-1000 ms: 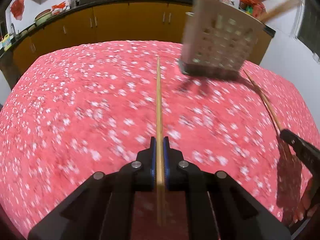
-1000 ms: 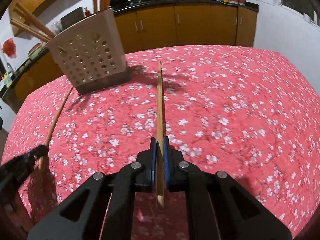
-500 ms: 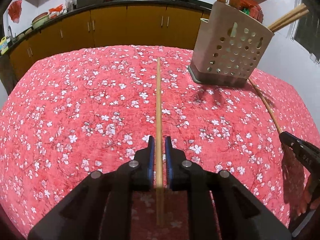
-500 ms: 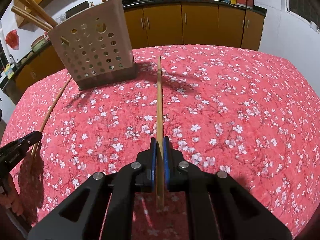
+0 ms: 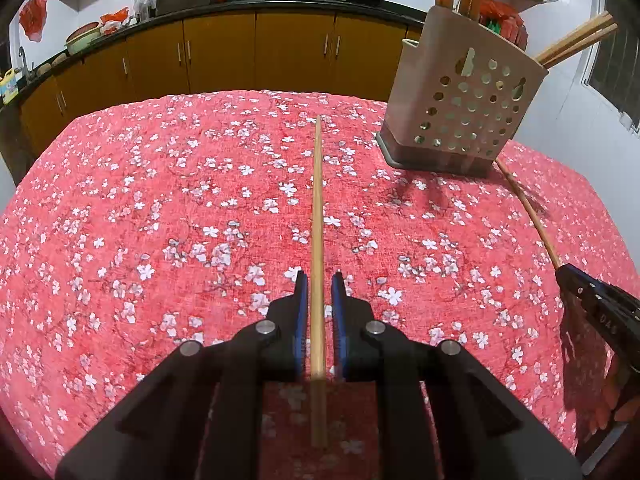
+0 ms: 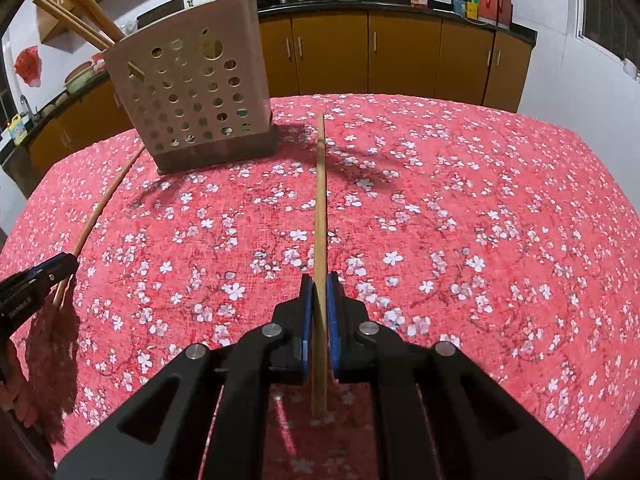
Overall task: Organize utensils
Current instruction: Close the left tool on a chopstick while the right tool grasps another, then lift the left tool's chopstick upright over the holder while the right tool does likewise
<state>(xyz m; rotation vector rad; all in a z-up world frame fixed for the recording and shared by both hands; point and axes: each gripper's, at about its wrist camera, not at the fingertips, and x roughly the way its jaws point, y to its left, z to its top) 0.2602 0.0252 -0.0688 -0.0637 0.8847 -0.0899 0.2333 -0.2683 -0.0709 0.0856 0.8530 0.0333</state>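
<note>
The right claw (image 6: pixel 319 280) is clamped on a wooden chopstick (image 6: pixel 320 208) that extends forward over the red floral surface (image 6: pixel 480 220). A perforated utensil holder (image 6: pixel 192 96) containing chopsticks stands upper left. The left claw (image 6: pixel 60 266) is at the left edge, with a second chopstick (image 6: pixel 104 204) running through it.

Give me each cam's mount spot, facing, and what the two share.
Left wrist: on the left gripper, angled down at the table; its jaws stand slightly apart around a chopstick.
Right wrist: on the right gripper, same tilt, shut on its chopstick.
Shared: holder, each other's gripper tip.
</note>
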